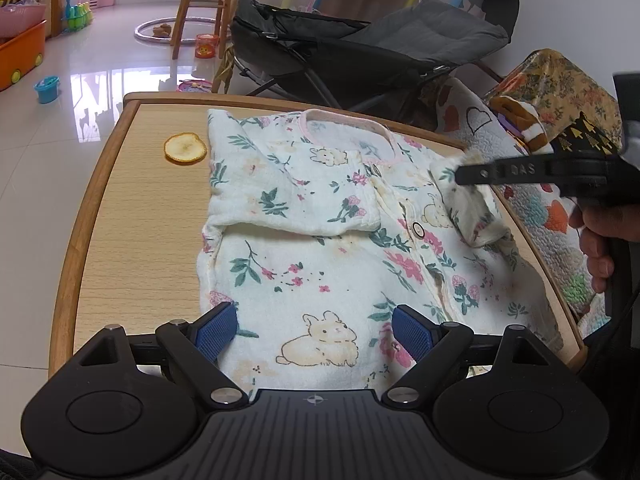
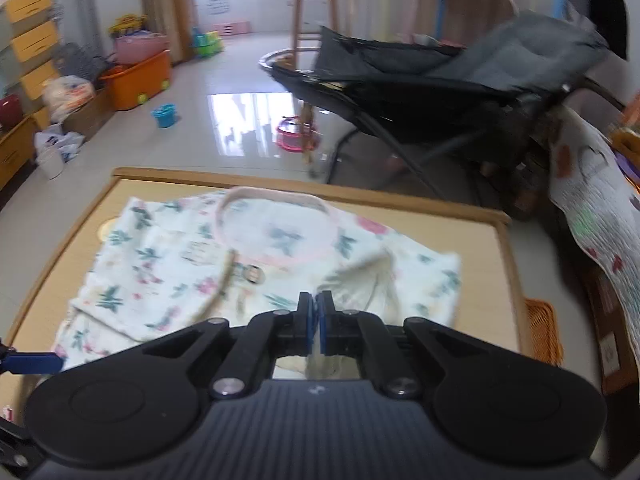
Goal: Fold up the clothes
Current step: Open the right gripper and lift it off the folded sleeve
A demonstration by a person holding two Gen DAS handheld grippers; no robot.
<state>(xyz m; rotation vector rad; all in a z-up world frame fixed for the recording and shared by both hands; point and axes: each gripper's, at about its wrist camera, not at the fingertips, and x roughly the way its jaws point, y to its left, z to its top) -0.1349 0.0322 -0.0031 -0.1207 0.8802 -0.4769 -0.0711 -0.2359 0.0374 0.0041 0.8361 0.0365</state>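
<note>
A white baby garment [image 1: 320,248] printed with flowers and rabbits lies flat on a wooden table [image 1: 132,208], pink collar at the far side. Its left sleeve [image 1: 288,196] is folded across the chest. My left gripper [image 1: 315,326] hovers open over the near hem, blue pads wide apart with a rabbit print between them. My right gripper [image 1: 460,174] comes in from the right, shut on the right sleeve [image 1: 472,216], whose cloth hangs raised off the table. In the right wrist view the right gripper [image 2: 318,300] has its pads pressed together above the garment [image 2: 180,272].
A dried orange slice [image 1: 185,148] lies on the table left of the garment. A dark baby bouncer [image 1: 360,48] stands behind the table. A quilted blanket [image 1: 536,216] hangs at the right edge beside a person's hand [image 1: 600,240]. Toys and bins litter the floor.
</note>
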